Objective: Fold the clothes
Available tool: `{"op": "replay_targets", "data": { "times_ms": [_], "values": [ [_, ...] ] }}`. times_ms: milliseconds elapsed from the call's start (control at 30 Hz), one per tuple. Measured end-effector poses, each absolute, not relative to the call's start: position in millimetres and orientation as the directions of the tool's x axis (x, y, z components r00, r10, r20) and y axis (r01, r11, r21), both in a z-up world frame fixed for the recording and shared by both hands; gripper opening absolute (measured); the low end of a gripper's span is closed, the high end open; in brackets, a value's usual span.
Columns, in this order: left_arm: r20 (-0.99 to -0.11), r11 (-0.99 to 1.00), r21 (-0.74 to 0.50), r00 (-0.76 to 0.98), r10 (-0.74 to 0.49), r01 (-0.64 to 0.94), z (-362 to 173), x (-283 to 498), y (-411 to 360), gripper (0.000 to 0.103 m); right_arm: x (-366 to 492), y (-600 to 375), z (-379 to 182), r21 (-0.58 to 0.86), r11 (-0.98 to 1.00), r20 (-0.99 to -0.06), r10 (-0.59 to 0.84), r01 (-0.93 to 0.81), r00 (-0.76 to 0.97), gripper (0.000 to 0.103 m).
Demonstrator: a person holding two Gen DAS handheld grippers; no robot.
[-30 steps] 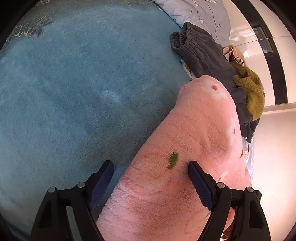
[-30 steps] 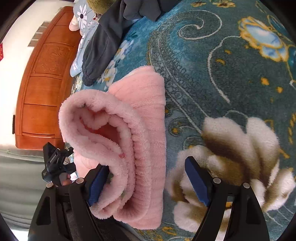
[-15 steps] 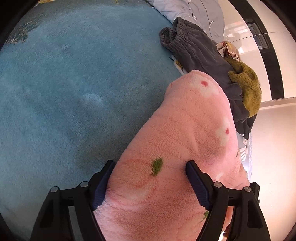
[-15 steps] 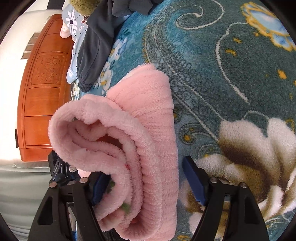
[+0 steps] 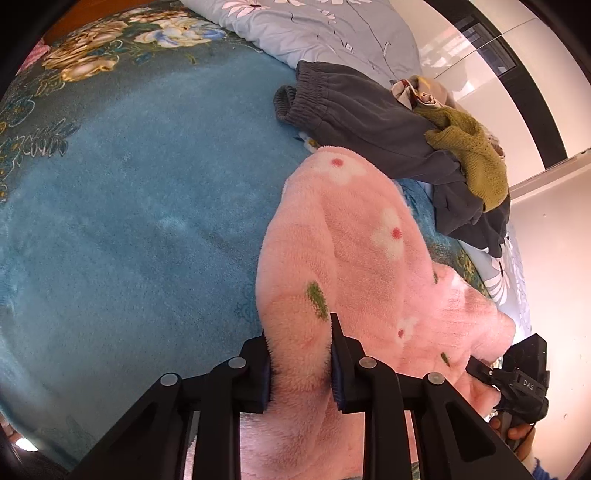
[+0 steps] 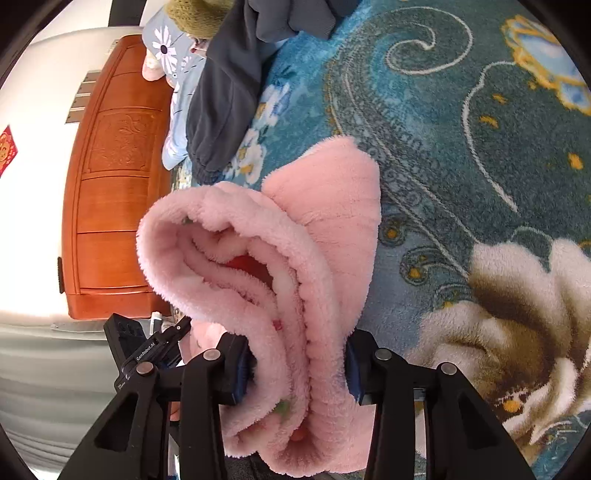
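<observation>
- The teal plush blanket (image 5: 129,206) spreads out ahead and to the left of the left gripper, its deep pile patterned with scrolls and large cream-and-brown flowers; in the right wrist view it fills the space ahead and to the right of the right gripper.
- A carved orange-brown wooden headboard (image 6: 110,177) stands far left of the right gripper.
- A pale grey-blue quilt (image 5: 317,29) with white flowers lies far ahead of the left gripper.
- The dark grey sweatpants (image 5: 369,118), soft, with an elastic waistband, lie heaped ahead and to the right, just beyond the pink garment.
- An olive knitted garment (image 5: 469,155) sits on top of the sweatpants.
- The pink fleece garment (image 5: 354,251), fluffy with white flowers, red dots and green leaves, is folded into thick layers and runs from both claws forward over the blanket; its rolled end faces the right wrist camera.
- The left gripper (image 5: 301,363) is clamped on a bunched ridge of the pink fleece.
- The right gripper (image 6: 299,369) is squeezed onto the stacked layers at the other end.
</observation>
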State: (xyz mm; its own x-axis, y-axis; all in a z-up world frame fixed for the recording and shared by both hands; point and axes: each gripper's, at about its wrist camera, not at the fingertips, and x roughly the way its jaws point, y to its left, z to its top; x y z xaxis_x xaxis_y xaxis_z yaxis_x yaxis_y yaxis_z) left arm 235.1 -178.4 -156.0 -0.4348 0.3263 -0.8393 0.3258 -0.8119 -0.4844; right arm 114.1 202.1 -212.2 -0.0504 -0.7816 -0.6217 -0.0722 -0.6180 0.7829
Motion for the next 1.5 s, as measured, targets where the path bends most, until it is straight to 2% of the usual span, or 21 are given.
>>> {"op": "replay_targets", "data": {
  "times_ms": [267, 467, 533, 667, 800, 833, 967, 1033, 1067, 1100, 1167, 1333, 1500],
  "values": [
    [-0.834, -0.843, -0.474, -0.436, 0.337, 0.256, -139, 232, -137, 0.025, 111, 223, -194, 0.816, -0.578, -0.577, -0.813, -0.022, -0.08, 0.042],
    [-0.855, -0.799, -0.482, -0.39, 0.34, 0.36, -159, 240, -147, 0.027, 111, 243, -205, 0.805, -0.592, -0.593, -0.802, -0.041, -0.072, 0.042],
    [-0.853, -0.764, -0.503, -0.378, 0.361, 0.405, -170, 239, -153, 0.031, 108, 238, -212, 0.796, -0.603, -0.605, -0.795, -0.045, -0.05, 0.042],
    [-0.859, -0.731, -0.506, -0.339, 0.383, 0.458, -189, 238, -160, 0.05, 106, 255, -230, 0.801, -0.591, -0.596, -0.802, -0.095, -0.045, 0.051],
    [-0.846, -0.704, -0.531, -0.333, 0.416, 0.471, -200, 235, -163, 0.054, 112, 262, -247, 0.822, -0.539, -0.557, -0.828, -0.185, -0.066, 0.058],
    [-0.842, -0.698, -0.539, -0.334, 0.424, 0.472, -203, 235, -163, 0.054, 114, 262, -252, 0.826, -0.524, -0.547, -0.834, -0.21, -0.071, 0.062],
    [-0.816, -0.675, -0.577, -0.362, 0.45, 0.46, -205, 236, -165, 0.05, 115, 262, -265, 0.812, -0.47, -0.526, -0.846, -0.345, -0.087, 0.063],
    [-0.808, -0.682, -0.587, -0.37, 0.459, 0.435, -203, 235, -163, 0.041, 114, 259, -260, 0.793, -0.5, -0.556, -0.828, -0.348, -0.079, 0.062],
    [-0.802, -0.685, -0.594, -0.378, 0.463, 0.421, -201, 235, -162, 0.037, 114, 256, -255, 0.786, -0.521, -0.574, -0.815, -0.334, -0.079, 0.055],
    [-0.796, -0.688, -0.6, -0.386, 0.466, 0.407, -199, 235, -162, 0.031, 114, 253, -249, 0.777, -0.542, -0.592, -0.802, -0.32, -0.079, 0.053],
    [-0.779, -0.683, -0.621, -0.406, 0.478, 0.385, -195, 237, -163, 0.027, 113, 247, -237, 0.763, -0.573, -0.619, -0.781, -0.3, -0.082, 0.048],
    [-0.709, -0.639, -0.691, -0.485, 0.512, 0.337, -181, 242, -177, 0.026, 103, 229, -193, 0.75, -0.621, -0.652, -0.753, -0.229, -0.093, 0.045],
    [-0.648, -0.612, -0.733, -0.576, 0.498, 0.296, -164, 241, -203, 0.026, 70, 171, -127, 0.744, -0.668, -0.669, -0.741, -0.038, -0.065, 0.045]
  ]
}}
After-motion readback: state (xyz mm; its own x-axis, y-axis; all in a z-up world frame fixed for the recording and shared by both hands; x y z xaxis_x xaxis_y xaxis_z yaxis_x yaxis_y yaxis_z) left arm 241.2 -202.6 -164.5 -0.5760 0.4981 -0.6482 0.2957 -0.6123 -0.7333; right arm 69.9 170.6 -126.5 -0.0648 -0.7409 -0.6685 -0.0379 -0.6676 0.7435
